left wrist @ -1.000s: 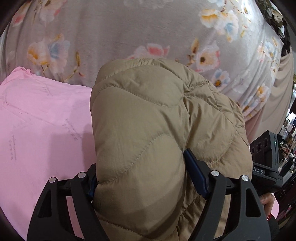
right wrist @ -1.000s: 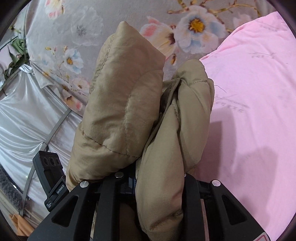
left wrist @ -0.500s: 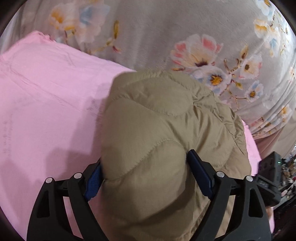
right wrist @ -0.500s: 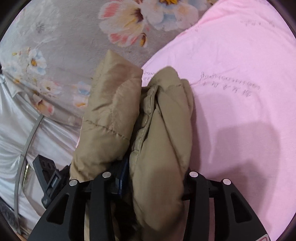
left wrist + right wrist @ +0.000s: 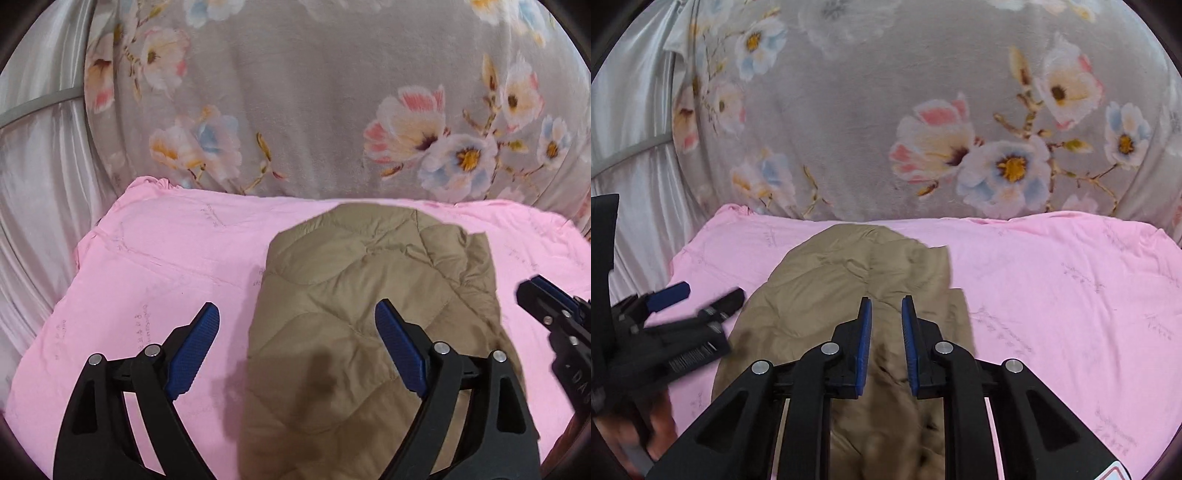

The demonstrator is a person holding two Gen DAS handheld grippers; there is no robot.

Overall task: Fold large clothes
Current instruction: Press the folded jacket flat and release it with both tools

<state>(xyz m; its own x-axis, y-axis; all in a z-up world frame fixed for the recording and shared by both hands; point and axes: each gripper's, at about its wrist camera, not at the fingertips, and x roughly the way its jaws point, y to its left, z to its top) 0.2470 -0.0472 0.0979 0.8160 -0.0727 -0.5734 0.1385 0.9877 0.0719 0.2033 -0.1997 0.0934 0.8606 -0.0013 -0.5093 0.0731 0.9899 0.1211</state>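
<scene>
The left gripper (image 5: 297, 332), a black two-finger tool with blue ribbed pads, is spread wide and empty, one finger over the pink sheet (image 5: 155, 280) and the other over the folded tan quilted puffer jacket (image 5: 369, 295). The right gripper (image 5: 886, 325) has its fingers drawn close with a narrow gap between the pads, holding nothing, directly above the jacket (image 5: 831, 288). The jacket lies flat on the pink sheet, and beyond it rises a grey plush blanket printed with flowers (image 5: 314, 103).
</scene>
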